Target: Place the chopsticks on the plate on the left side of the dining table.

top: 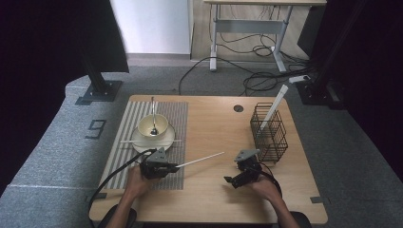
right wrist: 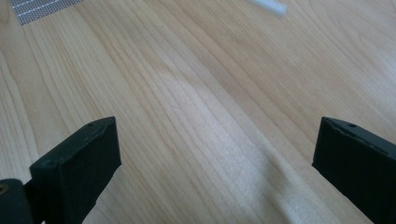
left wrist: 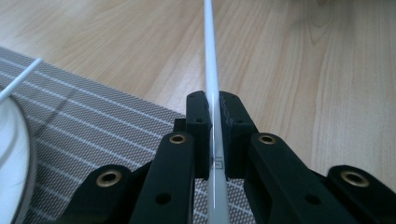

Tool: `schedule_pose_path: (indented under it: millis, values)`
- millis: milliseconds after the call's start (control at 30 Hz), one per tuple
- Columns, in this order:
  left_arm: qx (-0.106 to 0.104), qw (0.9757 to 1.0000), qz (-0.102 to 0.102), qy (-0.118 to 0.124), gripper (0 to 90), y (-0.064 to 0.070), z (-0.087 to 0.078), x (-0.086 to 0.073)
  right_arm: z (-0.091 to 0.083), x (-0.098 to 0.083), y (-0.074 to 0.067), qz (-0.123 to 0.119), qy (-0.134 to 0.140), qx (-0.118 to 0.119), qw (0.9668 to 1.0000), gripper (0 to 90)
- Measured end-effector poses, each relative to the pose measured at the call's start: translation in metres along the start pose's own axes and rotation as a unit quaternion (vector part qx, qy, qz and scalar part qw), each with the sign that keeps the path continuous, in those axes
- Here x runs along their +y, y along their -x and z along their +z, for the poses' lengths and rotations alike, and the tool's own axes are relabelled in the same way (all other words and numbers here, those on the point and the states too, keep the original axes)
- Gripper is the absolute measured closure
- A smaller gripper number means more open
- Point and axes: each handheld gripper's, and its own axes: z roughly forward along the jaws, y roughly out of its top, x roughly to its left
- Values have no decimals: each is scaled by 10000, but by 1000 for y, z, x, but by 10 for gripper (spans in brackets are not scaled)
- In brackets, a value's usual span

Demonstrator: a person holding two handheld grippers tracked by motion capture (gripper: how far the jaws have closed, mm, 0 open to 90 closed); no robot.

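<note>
White and thin, the chopstick [top: 202,159] I am working with sits clamped in my left gripper [top: 167,167] in the high view, its free end reaching out over the bare wood toward the middle of the table [top: 214,123], roughly level. That gripper hovers over the near right corner of the striped placemat [top: 178,114], which covers the left part of the table. On the mat stands a cream bowl [top: 153,125] on a plate [top: 142,141], with a spoon [top: 153,116] in the bowl and a second white chopstick [top: 127,141] laid across the plate. My right gripper [top: 234,179] is near the table's near edge, right of centre, well apart from the held stick; behind it, by the right edge, a black wire basket [top: 269,132] holds a white utensil leaning out of it. In the left gripper view, the black jaws are drawn narrow with their pads pinching the chopstick [left wrist: 211,84], which runs straight ahead over the placemat's [left wrist: 93,126] edge and onto the wood. In the right gripper view, my jaws stand wide apart with nothing but bare tabletop [right wrist: 201,107] between them; a white stick tip [right wrist: 268,6] lies at the top edge.
</note>
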Motion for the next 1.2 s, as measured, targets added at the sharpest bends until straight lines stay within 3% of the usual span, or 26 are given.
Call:
schedule_pose_path:
  millis: [333,767,1000,1200]
  values:
    - [208,9990,-350,157,838,-9,-8,-12,-1,-16,-4,126,70,18,9999,18]
    - [419,9954,-729,460,838,-18,-20,-24,-2,-35,-12,217,-26,-52,9997,56]
    - [601,9926,-887,565,838,-22,-27,-31,-2,-41,-15,240,120,-147,9995,32]
    - [821,9887,-1069,649,838,-27,-35,-38,-1,-42,-15,213,190,-119,9995,14]
